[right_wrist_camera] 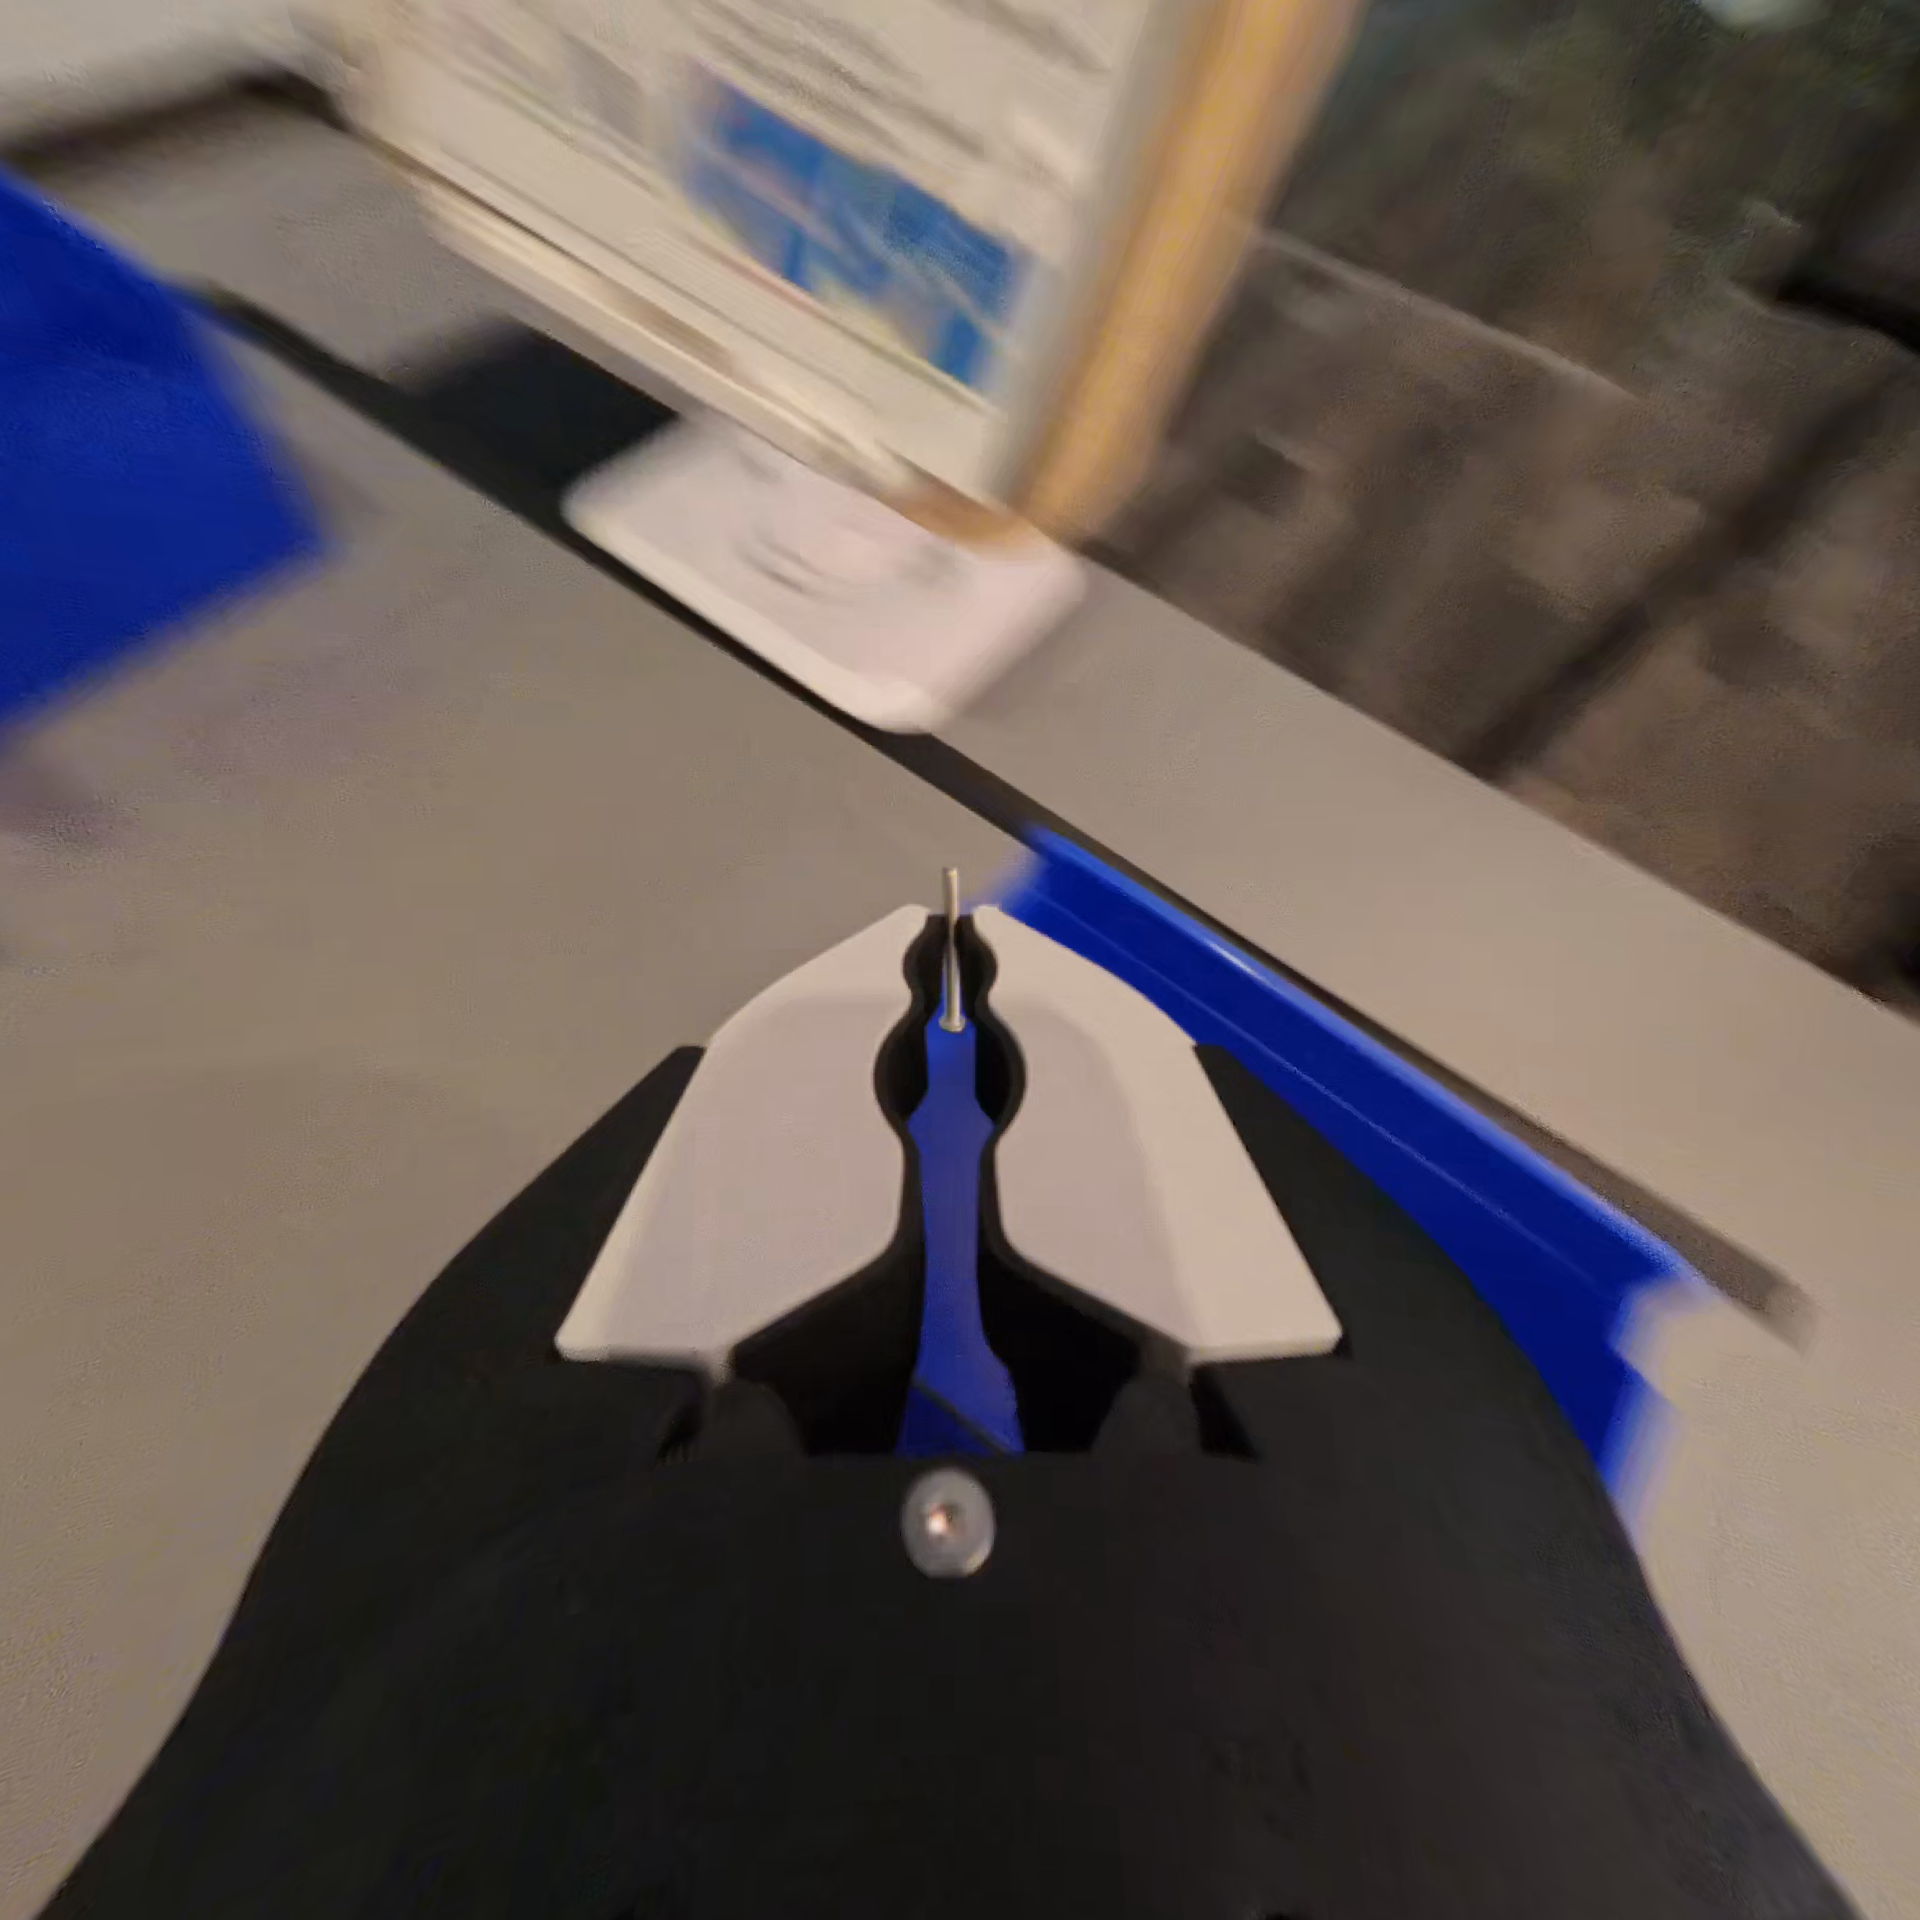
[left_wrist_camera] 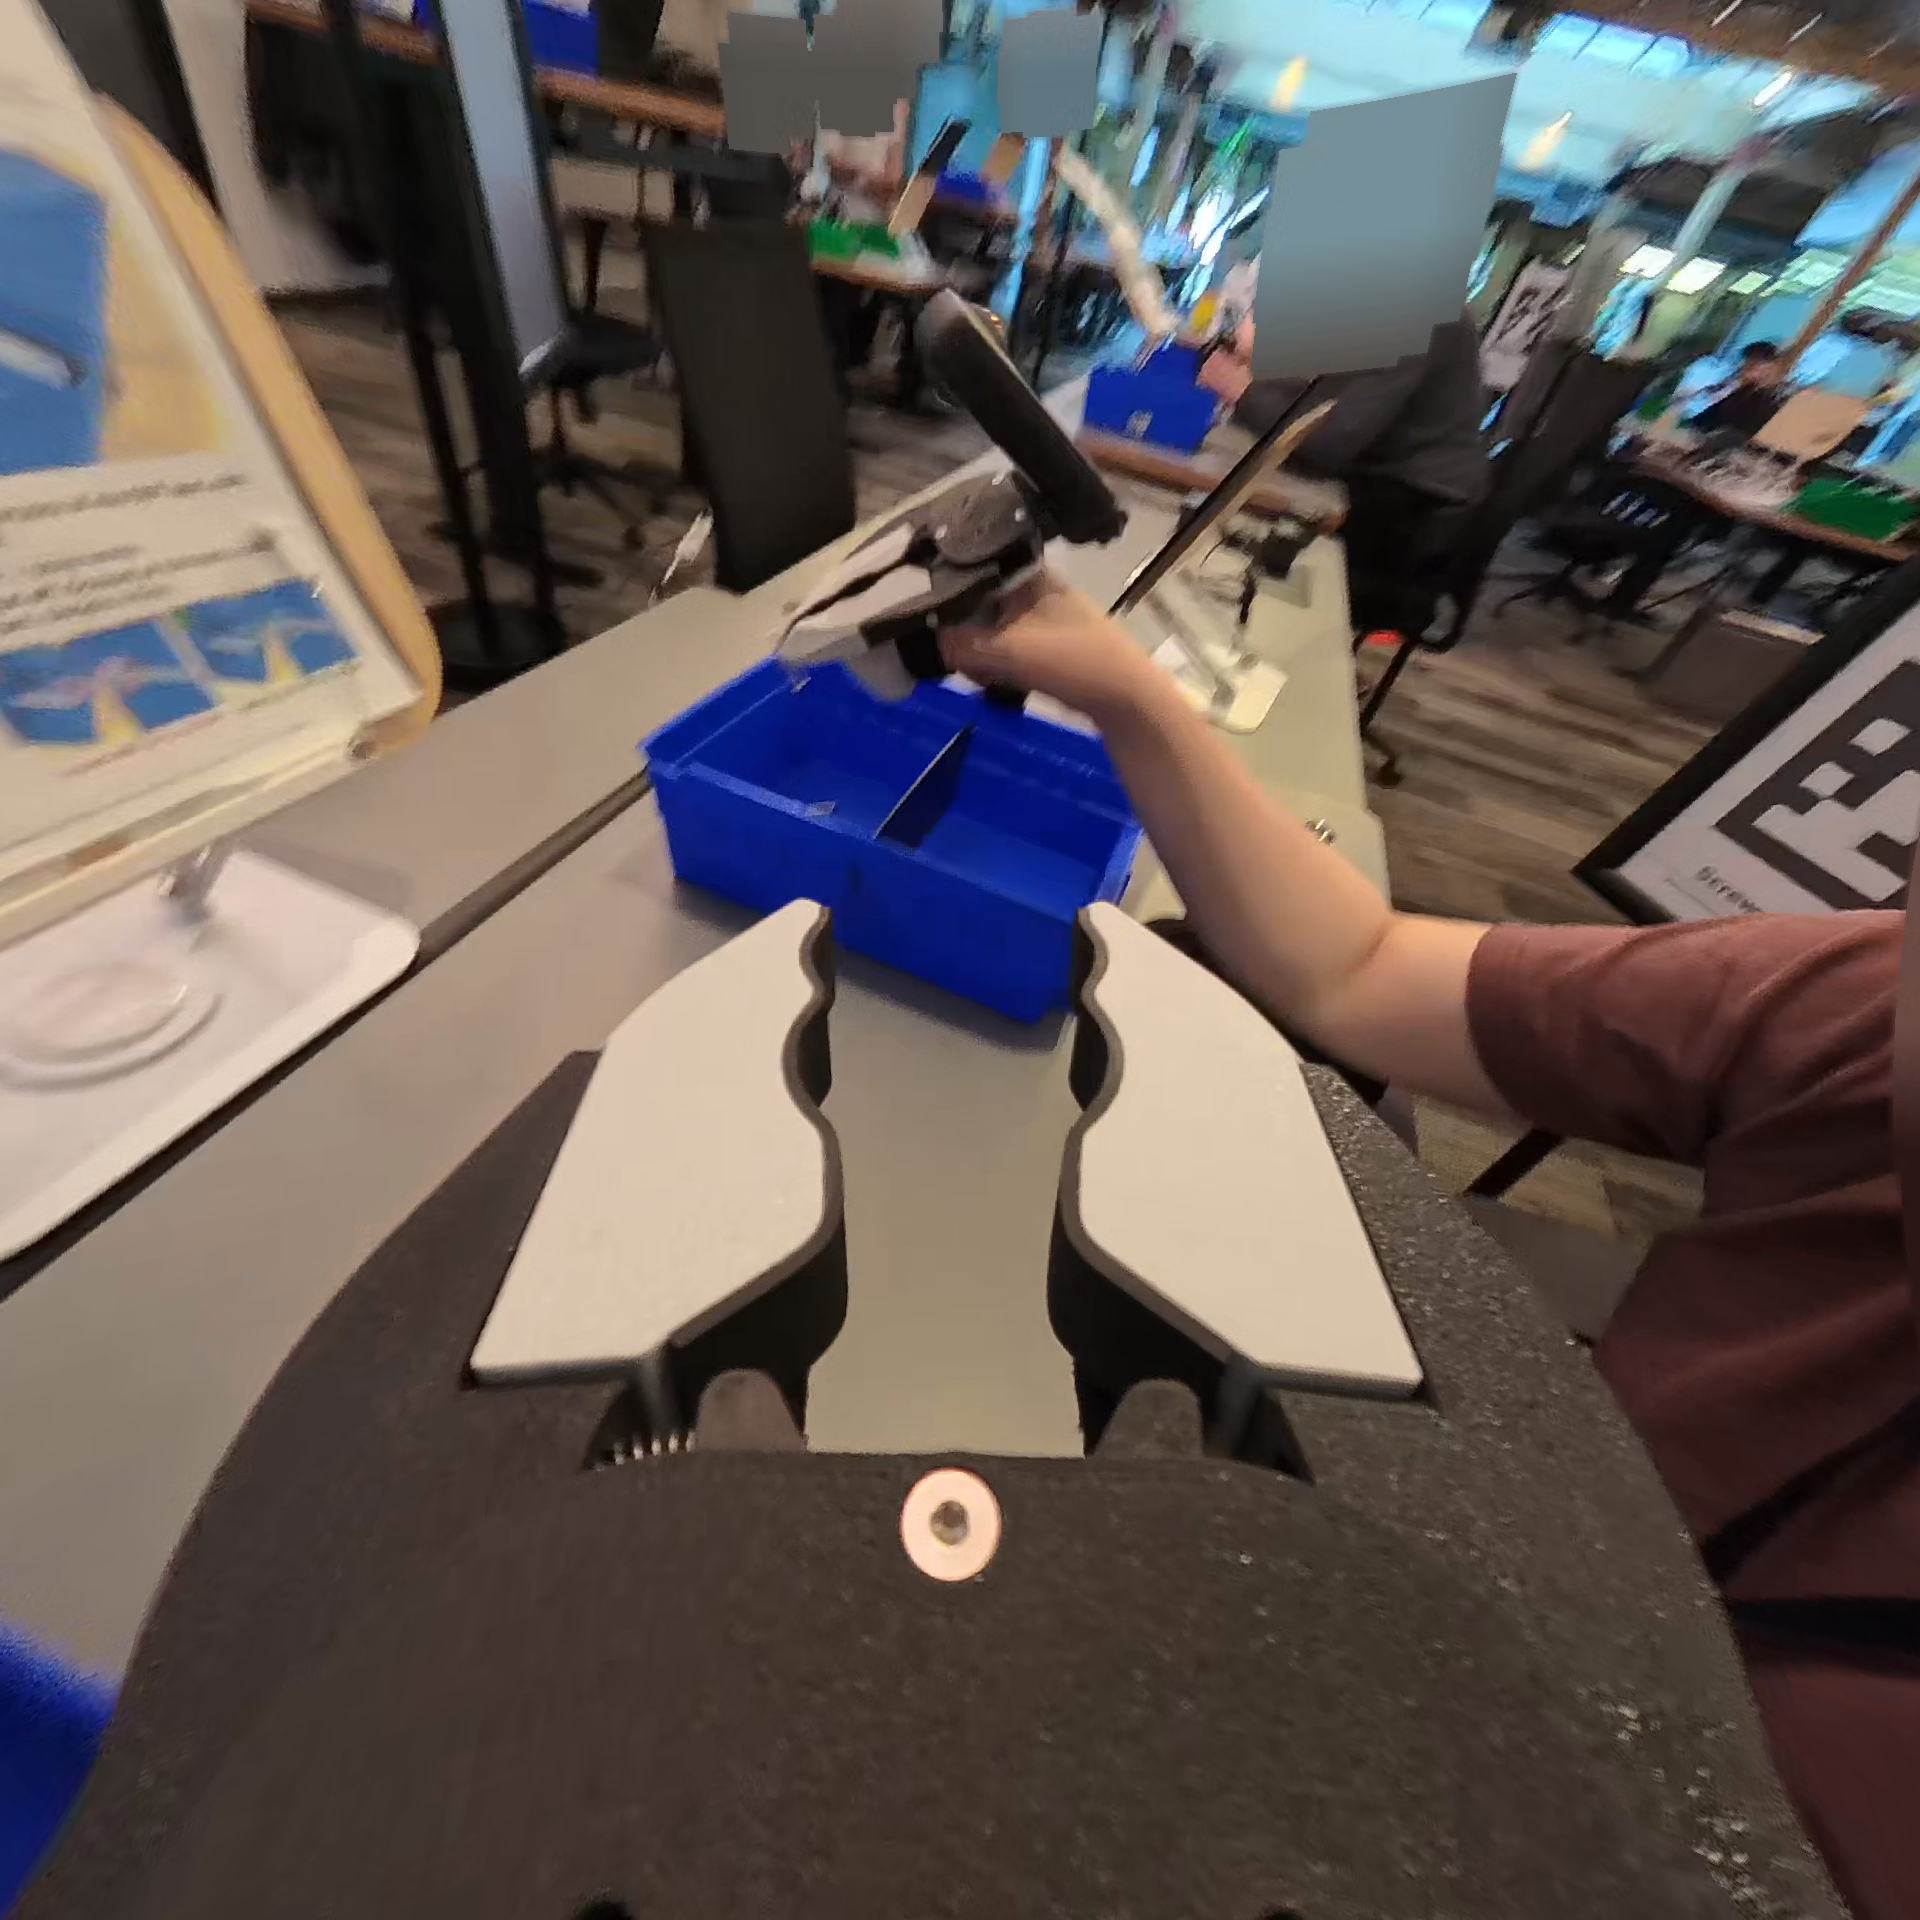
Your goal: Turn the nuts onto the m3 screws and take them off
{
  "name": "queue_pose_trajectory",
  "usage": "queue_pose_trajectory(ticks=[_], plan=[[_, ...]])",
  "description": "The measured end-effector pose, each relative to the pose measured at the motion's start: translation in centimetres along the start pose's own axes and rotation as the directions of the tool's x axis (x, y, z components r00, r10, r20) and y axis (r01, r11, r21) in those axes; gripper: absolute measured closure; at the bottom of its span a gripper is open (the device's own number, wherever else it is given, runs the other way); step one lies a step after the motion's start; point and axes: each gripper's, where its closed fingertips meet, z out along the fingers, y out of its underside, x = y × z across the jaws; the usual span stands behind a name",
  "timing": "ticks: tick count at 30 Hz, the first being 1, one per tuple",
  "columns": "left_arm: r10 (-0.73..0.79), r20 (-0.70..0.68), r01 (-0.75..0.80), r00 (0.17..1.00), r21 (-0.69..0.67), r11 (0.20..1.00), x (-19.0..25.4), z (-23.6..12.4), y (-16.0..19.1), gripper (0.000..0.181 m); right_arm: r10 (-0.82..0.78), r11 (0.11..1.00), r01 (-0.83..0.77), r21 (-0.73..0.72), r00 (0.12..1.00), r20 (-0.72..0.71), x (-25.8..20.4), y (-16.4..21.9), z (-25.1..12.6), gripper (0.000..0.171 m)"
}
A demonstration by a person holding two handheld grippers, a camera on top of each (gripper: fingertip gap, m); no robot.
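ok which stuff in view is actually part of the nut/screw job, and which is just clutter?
In play:
- screw, pinched in the right gripper
- blue bin with a divider
- left gripper, open and empty

Lying about:
- instruction sheet on a stand
- marker board
- second stand behind the bin

No nuts visible.

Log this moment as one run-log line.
right gripper: shut on screw, above blue bin | left gripper: open, empty, short of bin | nut: not visible
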Motion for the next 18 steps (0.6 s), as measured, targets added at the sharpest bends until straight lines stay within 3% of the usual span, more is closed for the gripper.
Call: queue_pose_trajectory(ticks=[3,8,14,18], plan=[[-0.009,0.046,0.011,0.999,-0.042,0.999,-0.8,-1.0,0.3,0.139,0.090,0.968,-0.105,-0.229,0.993,-0.079,4.3,5.7,1.2,0.167],[-0.043,0.046,0.043,0.998,-0.004,0.999,-1.1,-1.5,-0.2,0.142,0.110,0.891,-0.164,-0.423,0.982,-0.150,6.6,10.9,3.1,0.167],[-0.042,0.047,0.044,0.998,-0.027,0.999,-1.3,-1.2,0.2,0.143,0.102,0.867,-0.132,-0.480,0.991,-0.089,5.3,12.2,4.9,0.166],[-0.045,0.060,0.048,0.997,-0.046,0.998,-1.5,-1.5,0.4,0.143,0.024,0.891,-0.070,-0.449,0.994,-0.108,5.8,11.2,4.7,0.153]])
